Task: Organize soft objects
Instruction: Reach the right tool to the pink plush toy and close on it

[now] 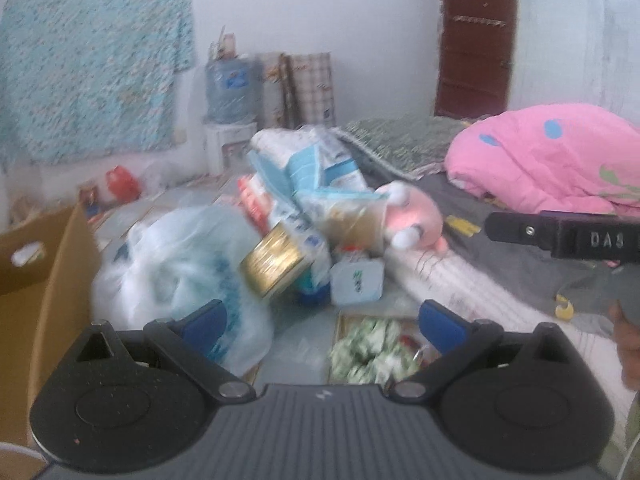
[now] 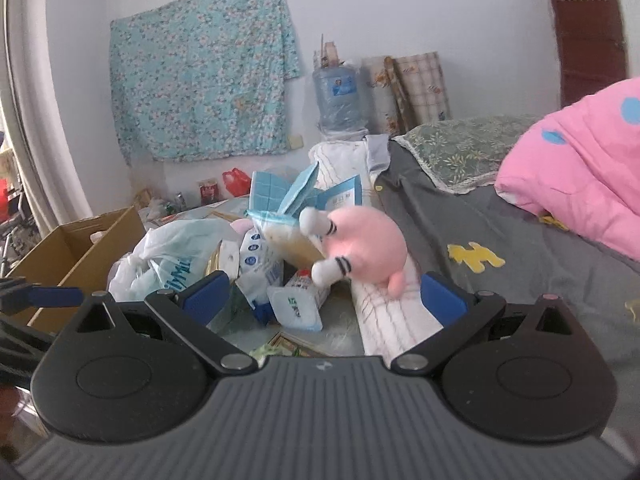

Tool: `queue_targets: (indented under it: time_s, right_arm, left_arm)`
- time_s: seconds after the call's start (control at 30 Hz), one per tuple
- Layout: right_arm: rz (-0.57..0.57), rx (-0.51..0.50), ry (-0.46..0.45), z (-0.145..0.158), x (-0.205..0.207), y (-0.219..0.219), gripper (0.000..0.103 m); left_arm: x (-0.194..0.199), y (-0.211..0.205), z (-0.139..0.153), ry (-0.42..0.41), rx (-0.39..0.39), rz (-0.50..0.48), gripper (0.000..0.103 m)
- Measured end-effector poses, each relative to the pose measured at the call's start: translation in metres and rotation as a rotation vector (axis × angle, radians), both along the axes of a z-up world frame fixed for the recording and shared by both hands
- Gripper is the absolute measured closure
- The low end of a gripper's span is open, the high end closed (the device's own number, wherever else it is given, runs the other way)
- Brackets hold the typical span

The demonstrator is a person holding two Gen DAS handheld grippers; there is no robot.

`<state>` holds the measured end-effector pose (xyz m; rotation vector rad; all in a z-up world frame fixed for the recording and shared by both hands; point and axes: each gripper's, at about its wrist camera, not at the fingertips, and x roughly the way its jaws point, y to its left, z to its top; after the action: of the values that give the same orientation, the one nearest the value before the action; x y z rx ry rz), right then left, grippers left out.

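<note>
Only one piece of lettering could be read: the white capitals "DAS" stood on the black body of the right gripper [image 1: 568, 236], which reached in from the right edge of the left wrist view. Printing also showed on the white plastic bag [image 2: 176, 264], the blue water jug [image 2: 339, 96] by the far wall and the small white packet [image 2: 296, 306], but all of it was too blurred to make out.

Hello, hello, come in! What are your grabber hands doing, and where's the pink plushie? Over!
Left gripper and right gripper open, empty. Pink plush toy lies at bed edge, untouched. Packets and plastic bag crowd beside it.
</note>
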<state>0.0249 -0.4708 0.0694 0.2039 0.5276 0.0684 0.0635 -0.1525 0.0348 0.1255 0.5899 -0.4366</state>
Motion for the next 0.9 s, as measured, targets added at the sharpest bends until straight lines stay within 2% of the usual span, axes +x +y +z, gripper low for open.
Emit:
queue_targets:
  time_s: [0.17, 0.3, 0.4, 0.47, 0.6, 0.77, 0.9]
  right_arm:
    - [-0.029, 0.152, 0.098, -0.001, 0.034, -0.037, 0.001]
    - [-0.007, 0.298, 0.182, -0.005, 0.059, -0.058, 0.001]
    - [0.003, 0.298, 0.183, 0.000, 0.081, -0.063, 0.001]
    - [-0.003, 0.290, 0.176, -0.002, 0.103, -0.066, 0.001]
    - [-0.031, 0.326, 0.209, -0.020, 0.153, -0.078, 0.001]
    - [-0.045, 0.300, 0.261, -0.046, 0.202, -0.079, 0.001]
    - [-0.036, 0.363, 0.356, -0.073, 0.224, -0.083, 0.002]
  left_arm:
    - [0.013, -0.024, 0.001, -0.063, -0.033, -0.065, 0.001]
    - [0.022, -0.043, 0.000, -0.084, -0.041, -0.122, 0.003]
    - [0.029, -0.056, -0.002, -0.081, -0.053, -0.141, 0.005]
    - [0.036, -0.064, -0.005, -0.064, -0.060, -0.154, 0.012]
    - [0.047, -0.080, -0.014, -0.008, -0.014, -0.185, 0.025]
    - [0.052, -0.081, -0.022, 0.018, 0.007, -0.184, 0.026]
    - [0.054, -0.081, -0.025, 0.031, 0.010, -0.183, 0.026]
